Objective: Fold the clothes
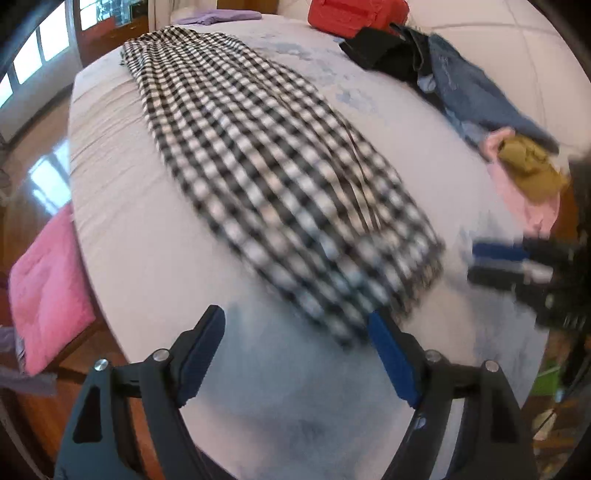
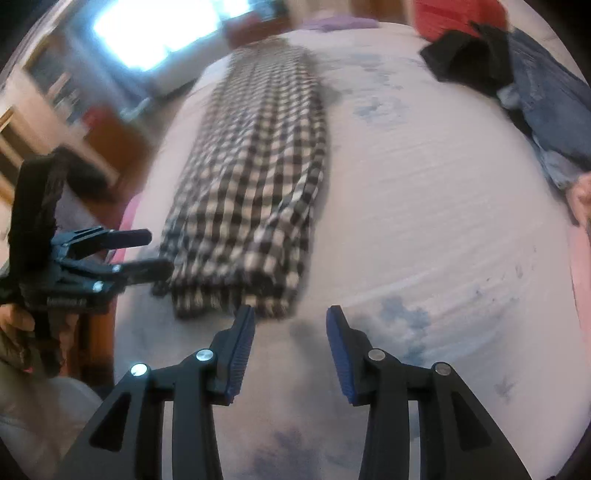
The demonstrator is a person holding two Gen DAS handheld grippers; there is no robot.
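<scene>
A black-and-white checked garment [image 1: 266, 177] lies as a long folded strip on the pale bed sheet [image 1: 129, 229]; it also shows in the right wrist view [image 2: 255, 192]. My left gripper [image 1: 295, 325] is open and empty, just short of the garment's near end. My right gripper [image 2: 290, 321] is open and empty, its fingertips just before the garment's near hem. Each gripper shows in the other's view: the right one [image 1: 491, 262] to the right of the hem, the left one [image 2: 147, 254] at the hem's left corner.
A pile of other clothes lies along the bed's far right: a red item [image 1: 354, 14], a black item [image 1: 380, 48], blue denim [image 1: 472, 92], a mustard piece [image 1: 532, 166] on pink cloth. A pink cushion [image 1: 44, 291] lies on the wooden floor left of the bed.
</scene>
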